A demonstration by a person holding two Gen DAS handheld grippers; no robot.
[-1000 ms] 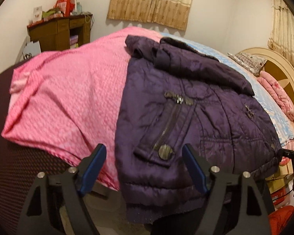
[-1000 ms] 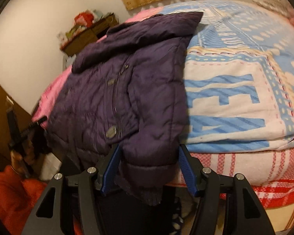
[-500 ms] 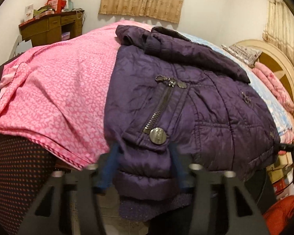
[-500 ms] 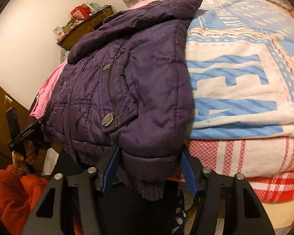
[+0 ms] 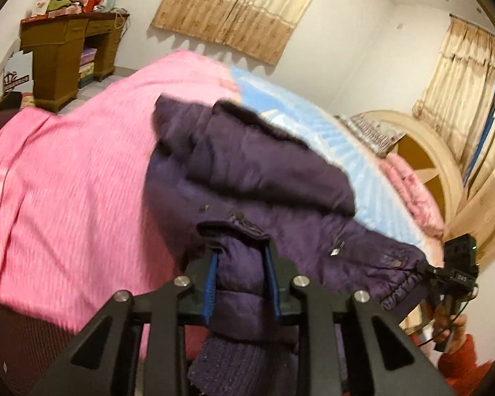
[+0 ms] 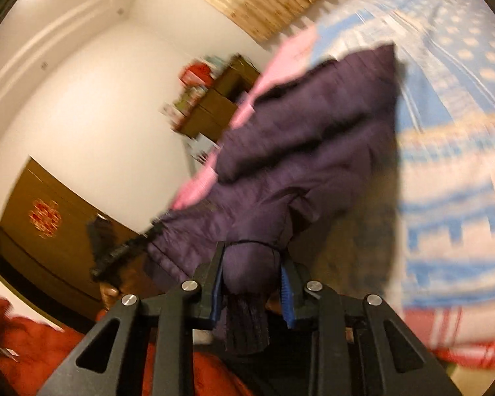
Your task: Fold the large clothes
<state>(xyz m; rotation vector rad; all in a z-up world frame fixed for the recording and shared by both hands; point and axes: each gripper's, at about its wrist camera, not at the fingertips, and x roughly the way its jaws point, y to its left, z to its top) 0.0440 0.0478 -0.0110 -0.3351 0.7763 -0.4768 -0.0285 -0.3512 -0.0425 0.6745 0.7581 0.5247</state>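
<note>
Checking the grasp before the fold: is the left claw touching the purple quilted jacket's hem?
Touching. The left wrist view shows the left claw shut on the purple quilted jacket.

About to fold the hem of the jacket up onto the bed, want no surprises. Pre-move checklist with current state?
1. Left gripper shut on the jacket hem: ok, fabric bunched between its blue pads.
2. Right gripper shut on hem: ok, cloth clamped, knit cuff hanging below.
3. Both grips on the same bottom edge: ok, the right gripper shows at the hem's far corner in the left wrist view.
4. Sleeve folded across the chest, lying flat: ok.
5. Landing area on the quilt and the blue blanket: cannot tell, both views blurred.
6. Grip depth enough to hold: cannot tell.
</note>
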